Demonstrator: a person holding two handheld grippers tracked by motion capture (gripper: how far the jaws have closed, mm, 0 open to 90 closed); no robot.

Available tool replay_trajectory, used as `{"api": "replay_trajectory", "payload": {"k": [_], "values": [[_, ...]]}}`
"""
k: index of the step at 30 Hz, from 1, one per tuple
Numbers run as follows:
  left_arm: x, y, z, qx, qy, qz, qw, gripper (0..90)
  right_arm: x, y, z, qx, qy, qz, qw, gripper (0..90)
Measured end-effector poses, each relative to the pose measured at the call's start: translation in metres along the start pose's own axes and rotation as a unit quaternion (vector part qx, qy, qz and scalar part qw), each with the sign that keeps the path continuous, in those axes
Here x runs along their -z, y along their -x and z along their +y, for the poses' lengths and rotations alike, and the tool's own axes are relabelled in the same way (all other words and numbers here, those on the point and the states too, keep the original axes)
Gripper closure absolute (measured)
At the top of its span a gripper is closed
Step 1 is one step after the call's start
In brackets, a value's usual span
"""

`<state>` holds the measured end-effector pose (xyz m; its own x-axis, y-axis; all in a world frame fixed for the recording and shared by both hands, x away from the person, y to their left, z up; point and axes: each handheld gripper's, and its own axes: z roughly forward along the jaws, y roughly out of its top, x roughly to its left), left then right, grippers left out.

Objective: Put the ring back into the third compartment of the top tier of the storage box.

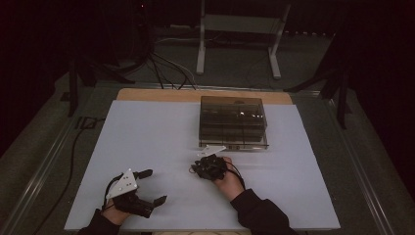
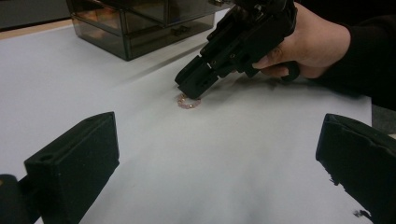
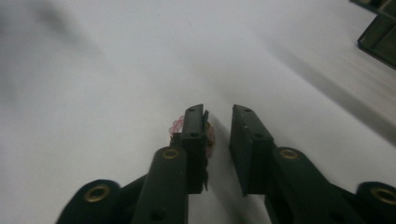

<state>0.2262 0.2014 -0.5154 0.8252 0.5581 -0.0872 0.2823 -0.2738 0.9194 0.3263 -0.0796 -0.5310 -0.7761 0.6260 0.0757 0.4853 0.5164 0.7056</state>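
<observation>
Now right tool (image 3: 218,122) jaws narrow over pink ring (image 2: 188,101); left tool (image 1: 149,186) wide, idle.

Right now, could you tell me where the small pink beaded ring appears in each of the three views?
High view: too small to tell; it would lie under the right gripper.
Left gripper view: ring on the white table, centre, at the right gripper's tip.
Right gripper view: ring beside the left-hand jaw.
Shared landmark: smoky drawer box.

We see dim, dark surroundings, a softly lit white table (image 1: 161,142), soft shadows, our right gripper view blurred at edges.
</observation>
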Motion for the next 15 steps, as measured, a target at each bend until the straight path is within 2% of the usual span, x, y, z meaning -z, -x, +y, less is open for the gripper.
{"api": "replay_trajectory", "payload": {"k": [3,9,12,15], "values": [[-0.0003,0.0000,0.0000,-0.001,-0.001,0.000,1.0000,0.6,-0.0008,-0.0019,0.0002,0.005,-0.001,-0.007,1.0000,79.1],[-0.0005,0.0000,-0.0001,-0.001,-0.002,0.001,1.0000,0.6,-0.0012,-0.0082,-0.0003,0.037,-0.004,-0.019,0.9991,86.0],[-0.0007,0.0002,-0.0002,-0.001,-0.002,0.002,1.0000,0.6,-0.0013,-0.0085,0.0003,0.032,-0.004,-0.021,0.9993,86.6],[-0.0004,0.0000,-0.0002,-0.001,-0.002,0.002,1.0000,0.6,-0.0010,-0.0066,0.0003,0.011,-0.002,-0.015,0.9998,87.0]]}}
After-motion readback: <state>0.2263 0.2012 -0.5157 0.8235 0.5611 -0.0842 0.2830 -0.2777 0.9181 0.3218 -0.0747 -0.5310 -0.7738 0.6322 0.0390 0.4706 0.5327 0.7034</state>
